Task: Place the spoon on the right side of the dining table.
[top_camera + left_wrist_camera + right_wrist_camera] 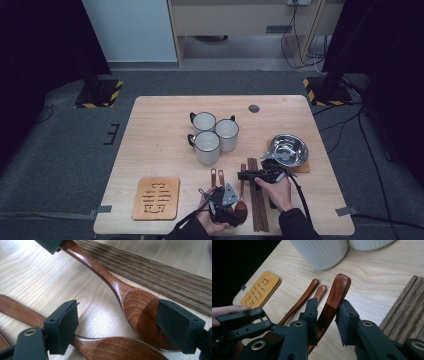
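The right tool [325, 315] pinches a spoon's [335, 295] handle beside the chopsticks [407, 307] on the surface [160, 130], while the left tool [117, 327] stands spread around its bowl.

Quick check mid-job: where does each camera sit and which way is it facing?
High view: above the person's side, facing forward and down on the table; the forearms enter from below.
Left gripper view: rides the left claw, looking down on the bowl of a spoon; its two pads show.
Right gripper view: rides the right claw, looking along that spoon's handle toward the mugs.
Both gripper views share this spoon.
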A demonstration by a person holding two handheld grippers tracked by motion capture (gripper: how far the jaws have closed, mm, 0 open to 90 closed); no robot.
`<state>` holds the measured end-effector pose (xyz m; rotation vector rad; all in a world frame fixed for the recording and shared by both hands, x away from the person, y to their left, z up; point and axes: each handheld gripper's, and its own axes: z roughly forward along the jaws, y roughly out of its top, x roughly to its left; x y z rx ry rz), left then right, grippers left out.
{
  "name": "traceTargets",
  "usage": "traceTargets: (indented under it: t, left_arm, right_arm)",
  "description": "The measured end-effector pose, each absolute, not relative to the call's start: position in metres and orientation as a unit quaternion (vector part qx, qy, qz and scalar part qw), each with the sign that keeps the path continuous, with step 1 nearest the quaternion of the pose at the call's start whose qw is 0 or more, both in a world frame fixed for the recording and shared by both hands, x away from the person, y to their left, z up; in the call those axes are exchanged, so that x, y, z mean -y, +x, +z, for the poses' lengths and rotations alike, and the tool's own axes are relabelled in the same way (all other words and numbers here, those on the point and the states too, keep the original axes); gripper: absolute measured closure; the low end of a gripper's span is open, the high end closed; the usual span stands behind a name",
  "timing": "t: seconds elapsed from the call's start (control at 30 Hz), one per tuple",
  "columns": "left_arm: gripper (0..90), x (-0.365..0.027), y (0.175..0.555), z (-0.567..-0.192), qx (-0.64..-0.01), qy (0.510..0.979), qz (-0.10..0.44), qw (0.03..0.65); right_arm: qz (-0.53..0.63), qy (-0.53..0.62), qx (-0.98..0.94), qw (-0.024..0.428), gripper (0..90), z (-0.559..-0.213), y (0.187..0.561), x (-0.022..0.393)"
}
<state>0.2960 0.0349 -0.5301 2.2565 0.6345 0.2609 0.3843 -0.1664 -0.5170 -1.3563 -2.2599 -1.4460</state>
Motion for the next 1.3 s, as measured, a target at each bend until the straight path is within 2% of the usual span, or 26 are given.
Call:
traceTargets:
  t: [1.3]
  left_arm:
    - [17.7,-0.037,0.297,-0.53,-0.253,0.882,0.104,0.385]
  right_arm:
    - [-0.532,-0.468,0.694,0.129,85.0,-0.5,0.381,0.175]
